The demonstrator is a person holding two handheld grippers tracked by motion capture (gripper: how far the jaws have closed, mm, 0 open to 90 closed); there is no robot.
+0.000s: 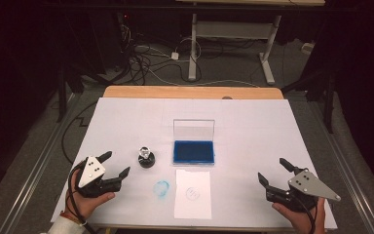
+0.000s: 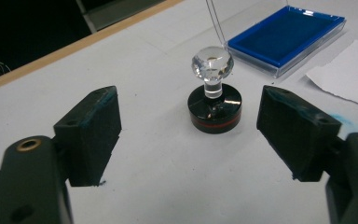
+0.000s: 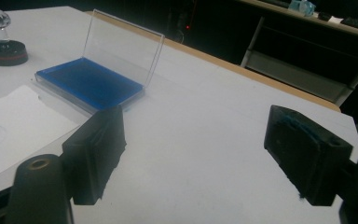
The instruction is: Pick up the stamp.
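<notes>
No text, label, brand or number can be read. The sheet of paper (image 1: 193, 193) carries a faint round blue stamp mark (image 1: 192, 193), but its lines are too small to make out as any letters

Bright, evenly lit table (image 1: 126, 122), dark surroundings, slightly soft focus throughout.

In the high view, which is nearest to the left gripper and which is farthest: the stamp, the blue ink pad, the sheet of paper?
From the left gripper:
1. Stamp, just right of it.
2. Sheet of paper, farther right, at the near edge.
3. Blue ink pad, right, behind the paper; close to the paper's rank.
</notes>
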